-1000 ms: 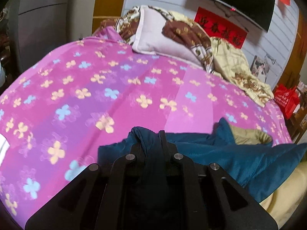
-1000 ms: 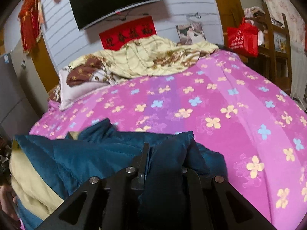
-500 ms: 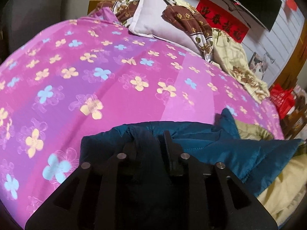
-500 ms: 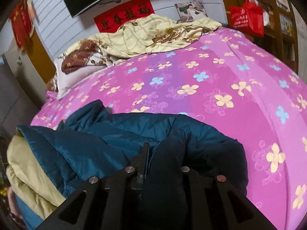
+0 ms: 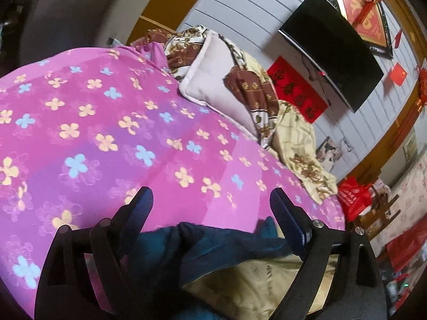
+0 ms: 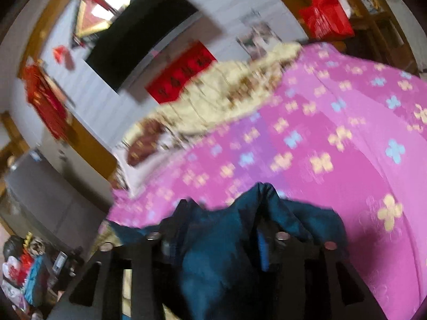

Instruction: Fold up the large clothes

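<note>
The teal quilted jacket (image 5: 218, 245) is smooth cloth with a faint sheen and stitched seams, lined with matt pale yellow fabric (image 5: 256, 282). It lies on a pink floral bedsheet (image 5: 106, 122) of thin, smooth, matt cotton-like cloth. The black left gripper (image 5: 210, 205) looks like matt plastic, its blue finger pads (image 5: 289, 224) finely ribbed, with bright metal pins at the joints. The black wall screen (image 5: 333, 45) is glossy, against matt white grooved wall panels (image 5: 240, 8).
</note>
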`<state>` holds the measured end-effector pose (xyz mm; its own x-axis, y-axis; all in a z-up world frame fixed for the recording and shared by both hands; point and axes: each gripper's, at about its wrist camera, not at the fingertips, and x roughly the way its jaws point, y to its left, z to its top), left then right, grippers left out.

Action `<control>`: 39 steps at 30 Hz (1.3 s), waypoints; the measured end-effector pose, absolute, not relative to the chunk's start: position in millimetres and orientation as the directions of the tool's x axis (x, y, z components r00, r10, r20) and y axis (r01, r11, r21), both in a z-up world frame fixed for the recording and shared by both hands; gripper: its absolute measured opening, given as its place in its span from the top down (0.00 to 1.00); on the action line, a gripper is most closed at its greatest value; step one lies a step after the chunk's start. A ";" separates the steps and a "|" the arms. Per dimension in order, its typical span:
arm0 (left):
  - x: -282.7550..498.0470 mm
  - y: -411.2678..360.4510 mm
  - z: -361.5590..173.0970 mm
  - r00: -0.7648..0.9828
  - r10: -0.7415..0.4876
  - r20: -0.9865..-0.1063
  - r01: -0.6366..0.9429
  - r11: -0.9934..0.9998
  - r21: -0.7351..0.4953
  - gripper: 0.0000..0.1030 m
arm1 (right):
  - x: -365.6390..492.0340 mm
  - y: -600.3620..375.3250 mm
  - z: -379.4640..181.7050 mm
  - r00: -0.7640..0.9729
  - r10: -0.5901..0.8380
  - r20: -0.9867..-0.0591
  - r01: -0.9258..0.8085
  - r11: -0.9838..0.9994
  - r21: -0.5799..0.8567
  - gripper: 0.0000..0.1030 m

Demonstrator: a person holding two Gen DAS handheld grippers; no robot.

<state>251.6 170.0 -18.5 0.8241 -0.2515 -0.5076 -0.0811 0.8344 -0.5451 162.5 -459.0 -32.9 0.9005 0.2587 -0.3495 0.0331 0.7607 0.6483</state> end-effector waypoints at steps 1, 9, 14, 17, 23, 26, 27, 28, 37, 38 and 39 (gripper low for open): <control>251.0 169.2 -19.1 0.823 -0.247 -0.512 -0.084 0.838 -0.539 0.13 | 156.6 -461.0 -25.8 0.921 0.242 -0.305 0.018 0.756 0.654 0.18; 228.5 138.2 -10.6 0.823 -0.261 -0.505 -0.004 0.886 -0.464 0.13 | 127.0 -452.2 9.1 0.971 0.168 -0.172 -0.036 0.808 0.588 0.03; 216.0 114.5 -3.7 0.838 -0.210 -0.503 0.029 0.939 -0.343 0.13 | 128.3 -407.7 16.3 0.943 0.190 -0.272 -0.075 0.921 0.381 0.03; 207.2 105.0 -1.7 0.839 -0.231 -0.492 0.066 0.942 -0.330 0.13 | 129.5 -391.2 12.8 0.924 0.143 -0.354 -0.039 0.957 0.287 0.03; 178.8 71.5 3.2 0.807 -0.360 -0.468 0.238 0.924 -0.301 0.13 | 129.4 -366.9 -4.9 0.871 0.206 -0.446 -0.076 0.953 0.293 0.03; 182.6 49.8 -9.4 0.784 -0.299 -0.544 0.221 0.954 -0.204 0.13 | 139.0 -348.6 -16.1 0.825 0.183 -0.535 -0.078 0.974 0.213 0.03; 187.1 47.2 -14.7 0.773 -0.283 -0.568 0.209 0.959 -0.193 0.13 | 143.3 -346.0 -22.1 0.809 0.164 -0.564 -0.068 0.980 0.186 0.03; 193.0 46.0 -19.2 0.762 -0.267 -0.590 0.192 0.963 -0.188 0.13 | 148.1 -346.2 -28.0 0.793 0.142 -0.593 -0.049 0.984 0.170 0.03; 281.5 31.7 -29.1 0.641 -0.150 -0.753 0.091 0.989 -0.120 0.13 | 205.2 -366.2 -42.4 0.665 0.107 -0.739 0.073 0.975 0.208 0.05; 288.8 27.3 -29.9 0.635 -0.137 -0.760 0.095 0.990 -0.099 0.13 | 213.3 -368.7 -45.9 0.648 0.113 -0.753 0.089 0.971 0.222 0.05; 298.0 21.2 -30.1 0.638 -0.115 -0.761 0.098 0.993 -0.068 0.13 | 229.1 -372.0 -52.7 0.612 0.134 -0.779 0.087 0.968 0.235 0.05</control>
<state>298.0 21.2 -30.1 0.6385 -0.1154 -0.7610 0.0981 0.9928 -0.0682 229.1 -372.0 -52.7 0.6125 0.1343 -0.7790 0.0870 0.9680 0.2353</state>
